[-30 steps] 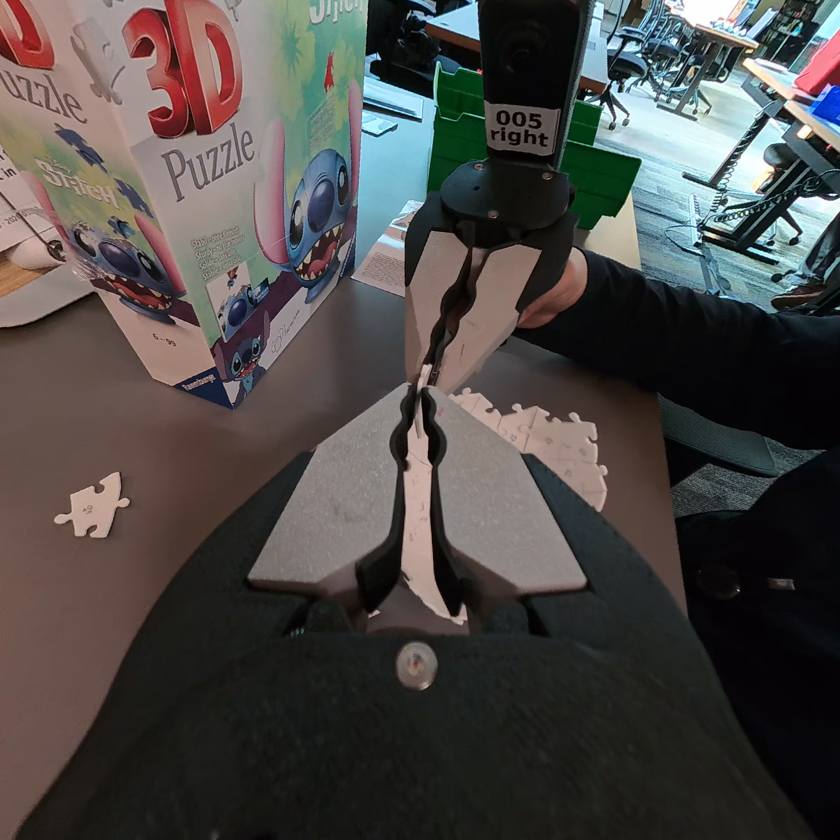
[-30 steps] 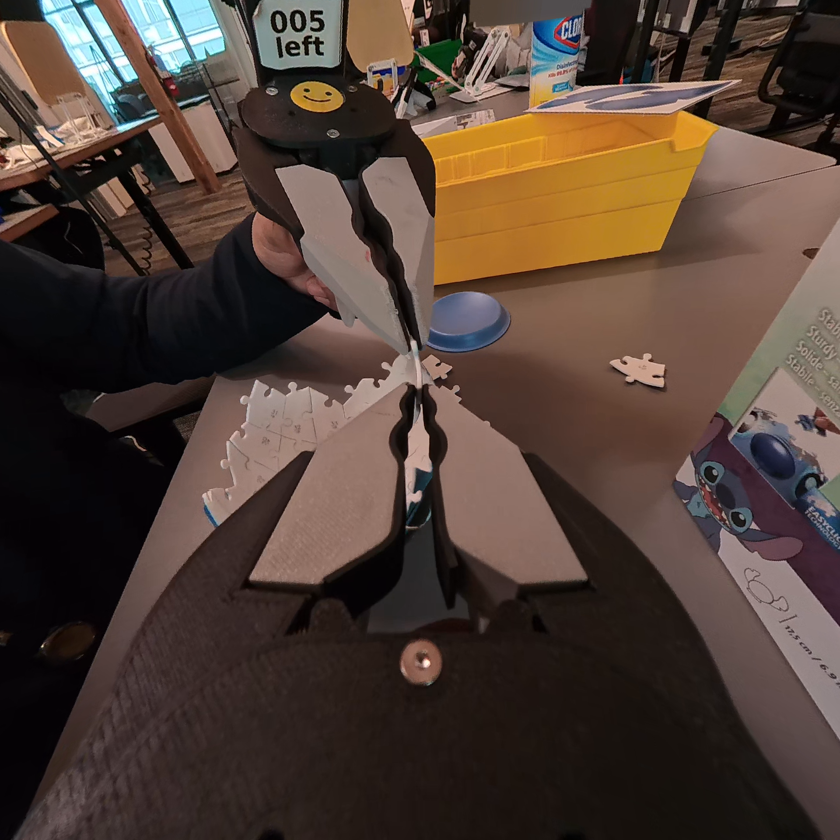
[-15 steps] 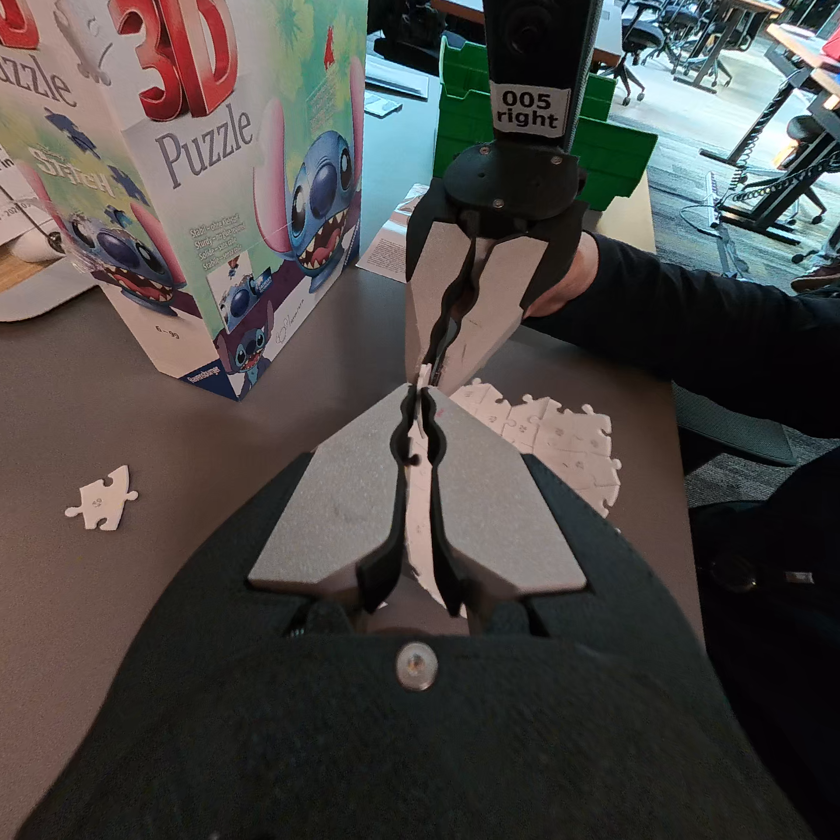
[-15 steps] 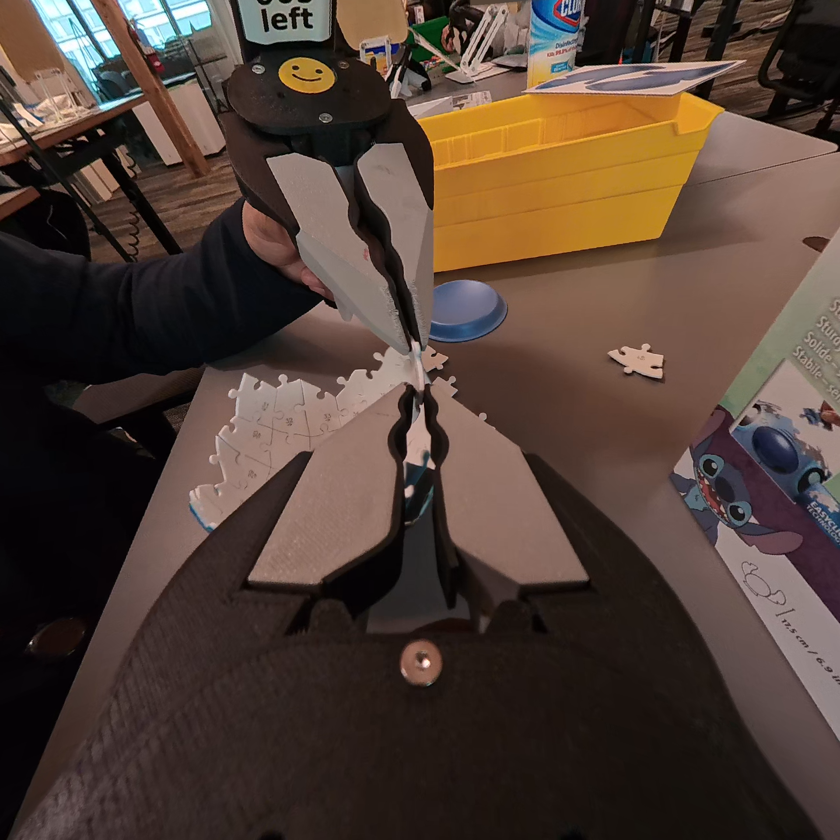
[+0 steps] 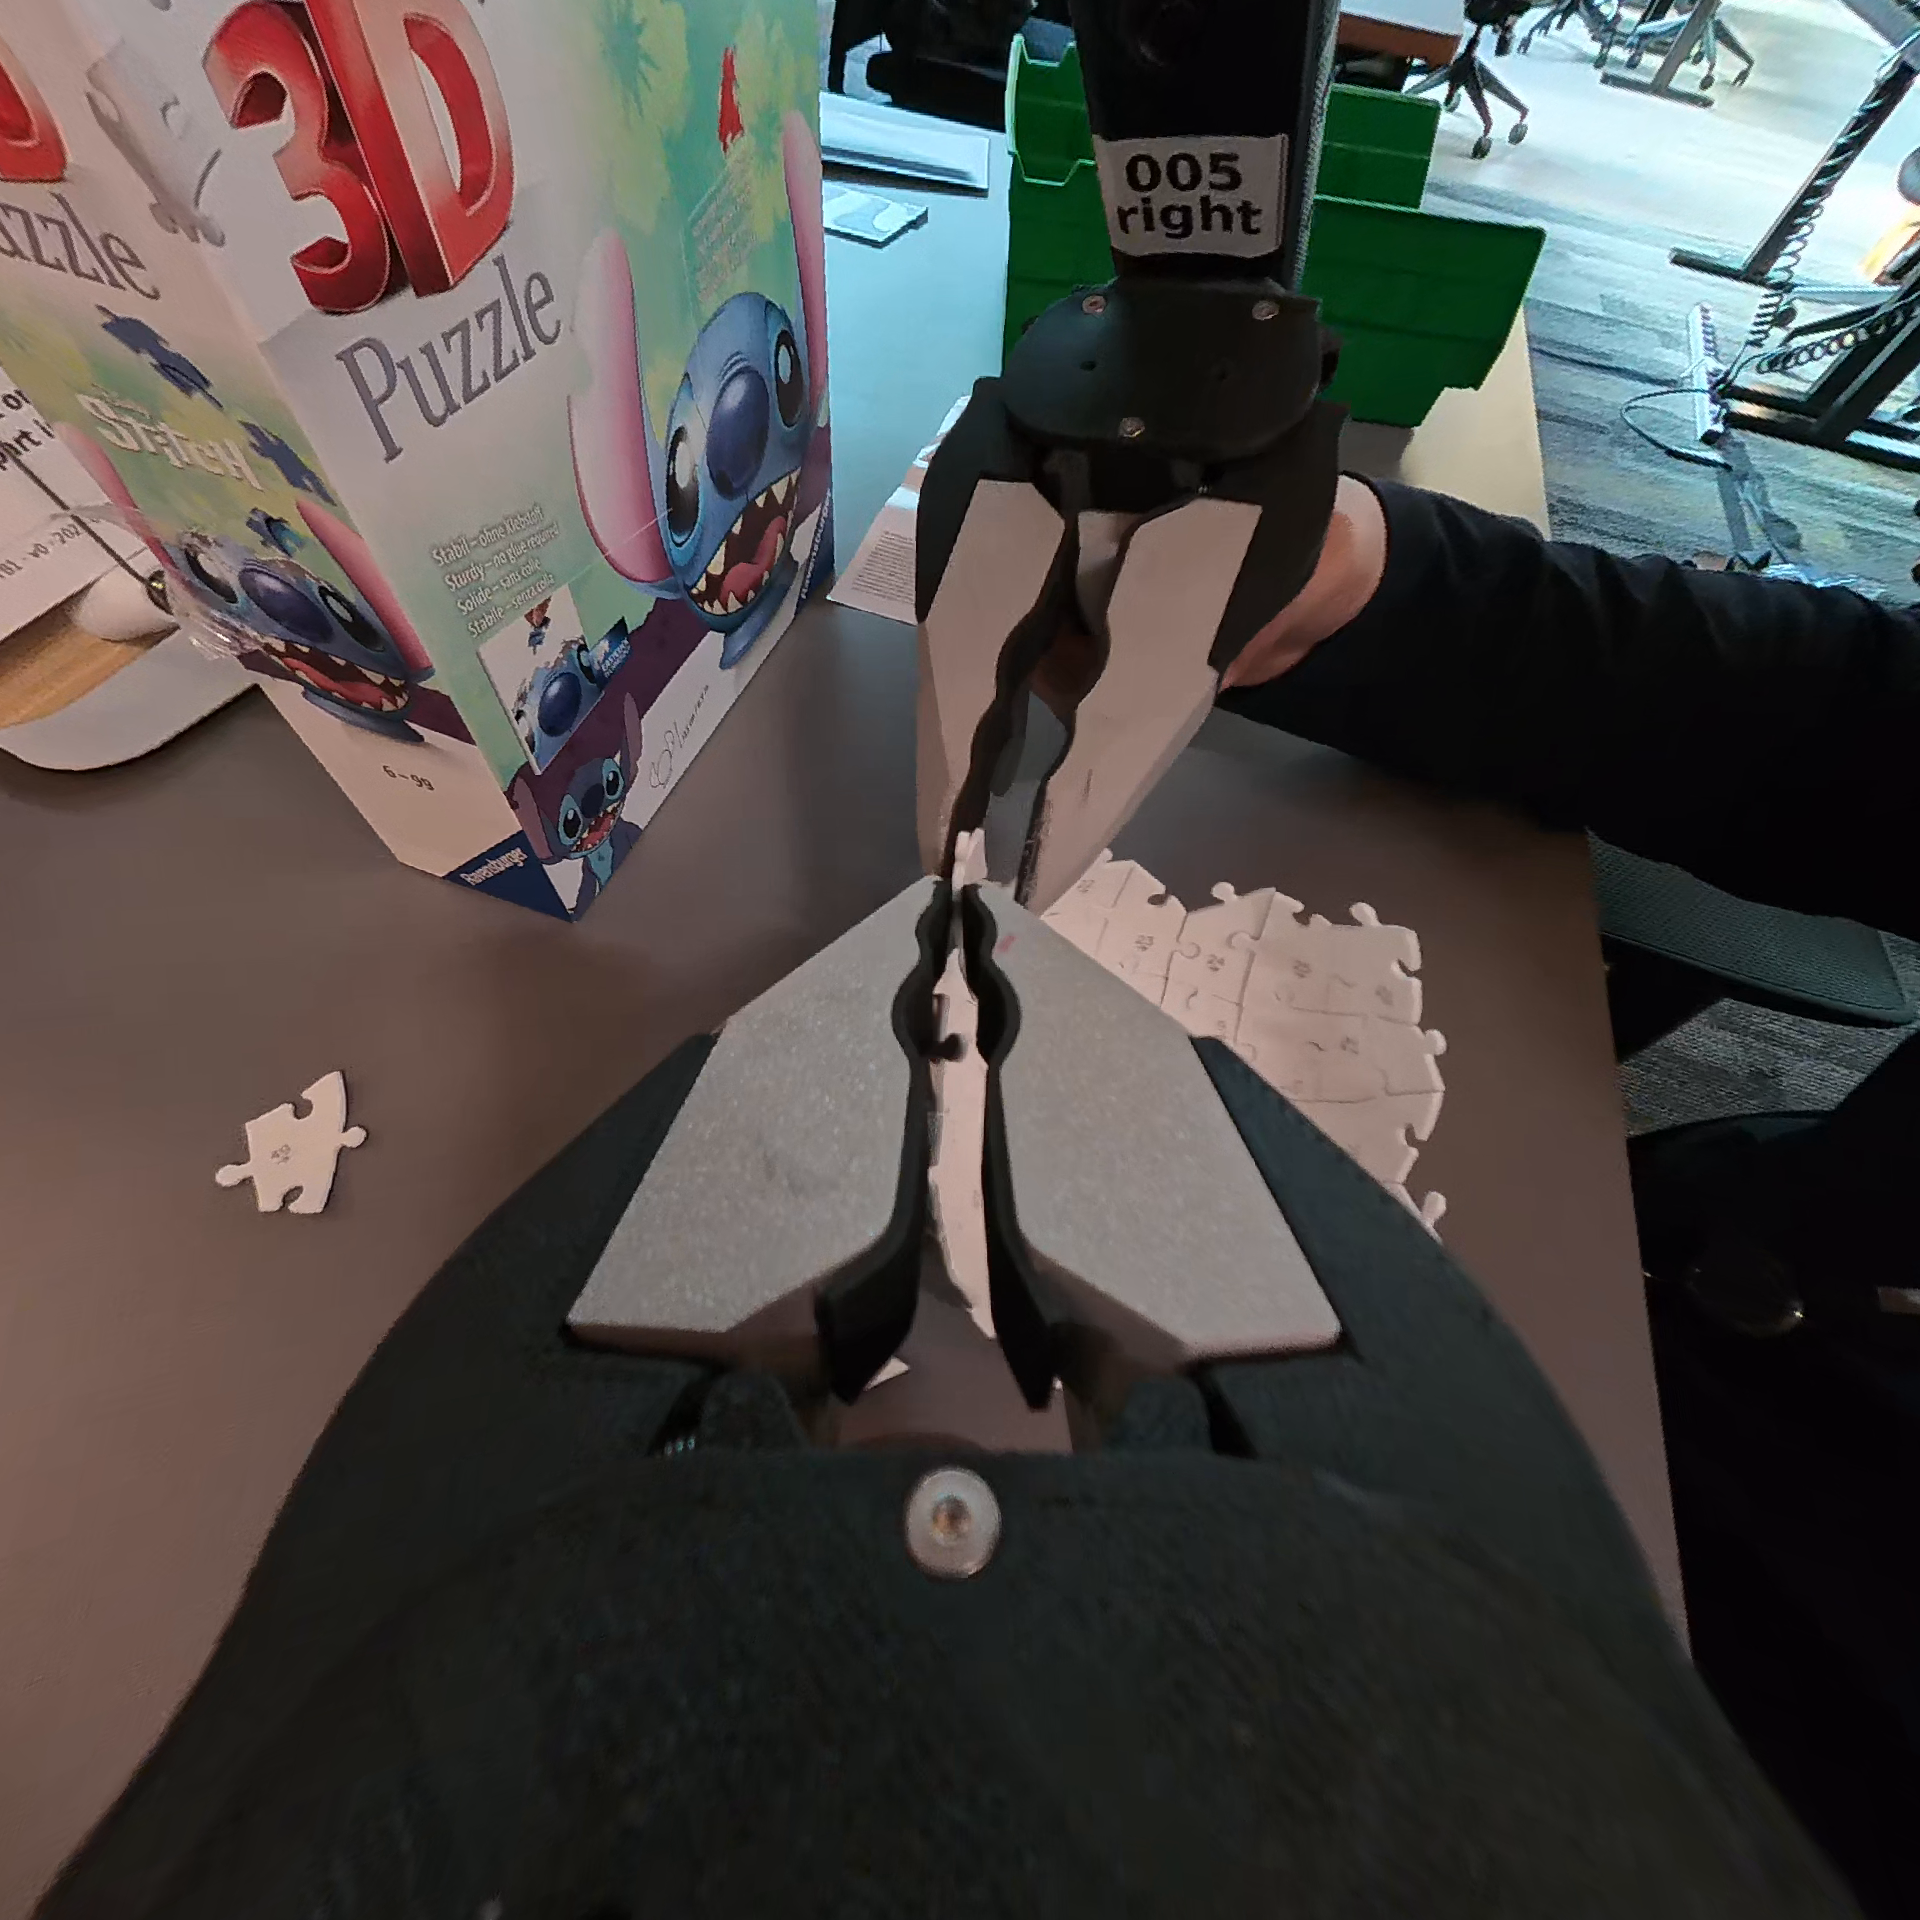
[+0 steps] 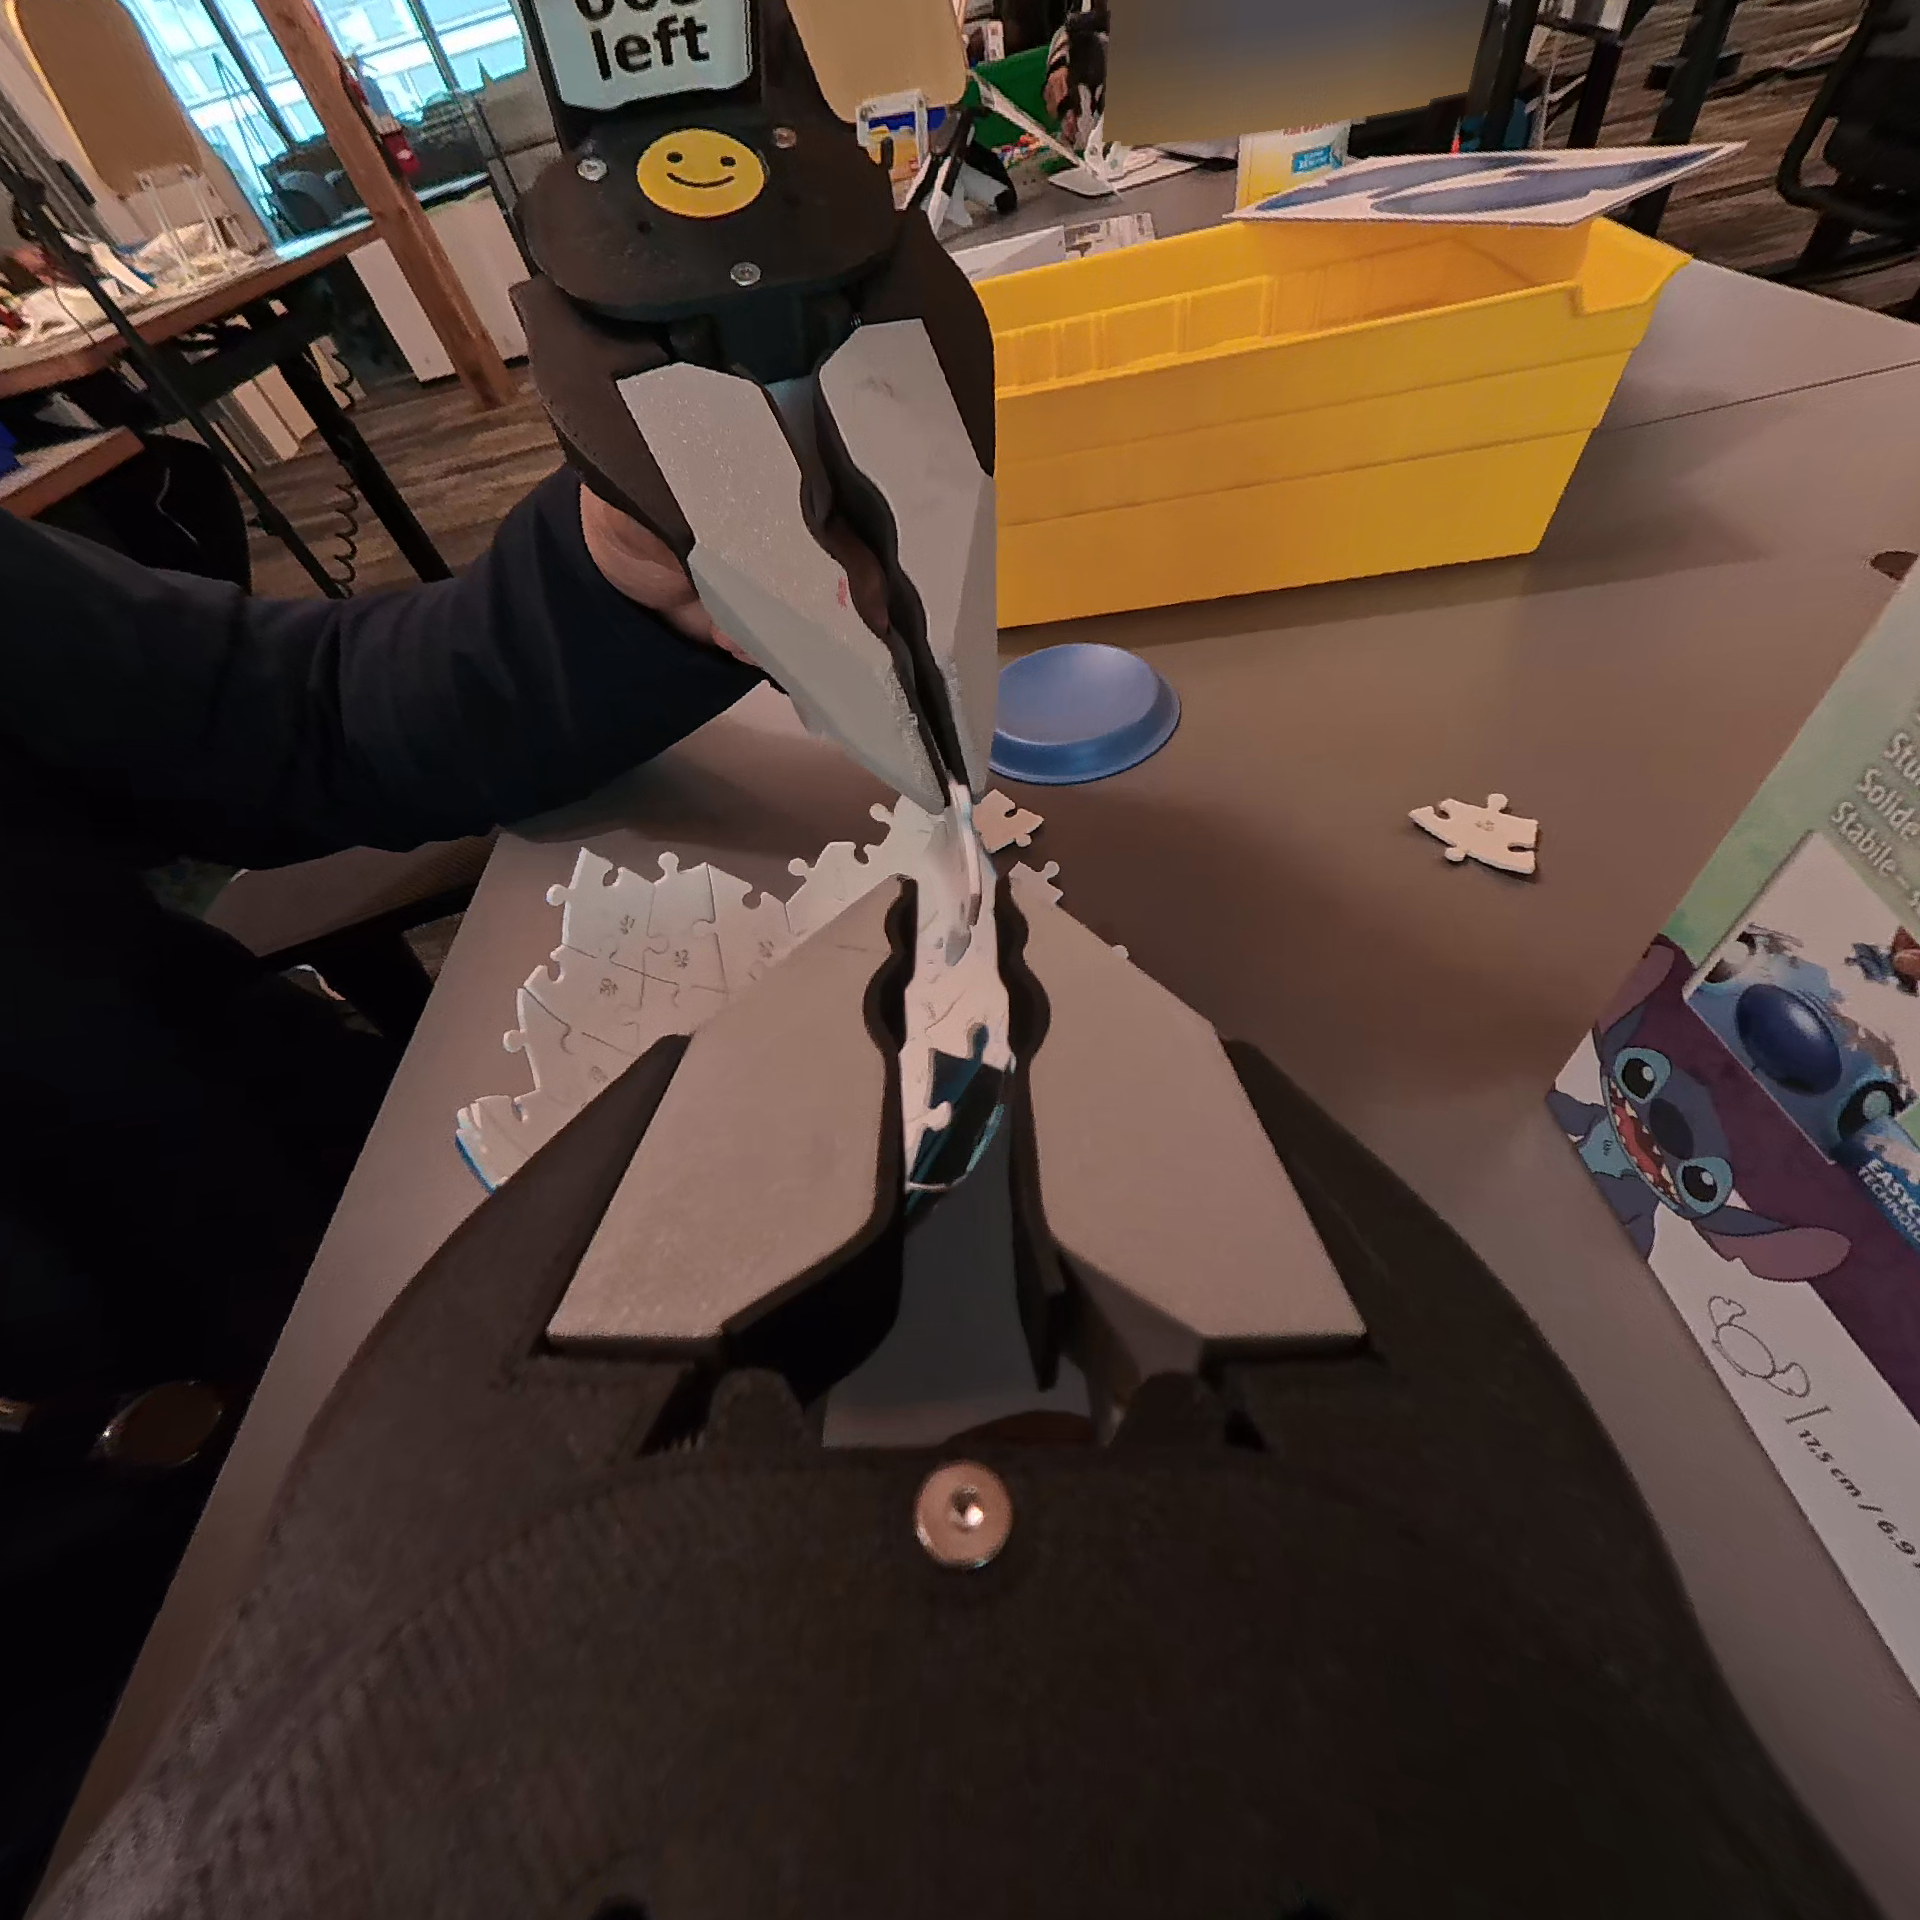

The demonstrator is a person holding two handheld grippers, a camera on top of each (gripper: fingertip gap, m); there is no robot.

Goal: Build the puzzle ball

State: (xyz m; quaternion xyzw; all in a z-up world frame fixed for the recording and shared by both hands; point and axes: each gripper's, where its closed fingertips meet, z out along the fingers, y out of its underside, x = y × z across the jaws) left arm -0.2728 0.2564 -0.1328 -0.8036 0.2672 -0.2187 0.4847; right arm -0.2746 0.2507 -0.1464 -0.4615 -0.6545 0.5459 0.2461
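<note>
An assembled sheet of white-backed puzzle pieces (image 5: 1299,997) lies by the table's near edge; it also shows in the right wrist view (image 6: 644,956). My left gripper (image 5: 951,899) is shut on a raised part of the sheet (image 5: 961,1143), seen edge-on between its fingers. My right gripper (image 6: 956,888) faces it tip to tip, jaws parted a little around the same raised part, whose printed blue side (image 6: 956,1060) shows. It shows from the left wrist view (image 5: 987,873), and the left gripper shows from the right wrist view (image 6: 956,805). One loose piece (image 5: 291,1143) lies apart on the table (image 6: 1475,831).
The tall puzzle box (image 5: 520,416) stands behind the loose piece and fills the right edge of the right wrist view (image 6: 1766,1039). A blue dish (image 6: 1081,717) and a yellow bin (image 6: 1299,416) sit behind the left gripper. A green bin (image 5: 1403,260) stands at the far edge. Both grippers' tips are close together, under 4 cm apart. The loose piece (image 5: 291,1143) is about equally far from each gripper, around 20 centimeters. It turns up in the right wrist view (image 6: 1491,830) as well.
My right gripper's jaws have parted a little; they were pressed shut on the puzzle part before. My left gripper stays shut on it. Both grippers have shifted only slightly.
</note>
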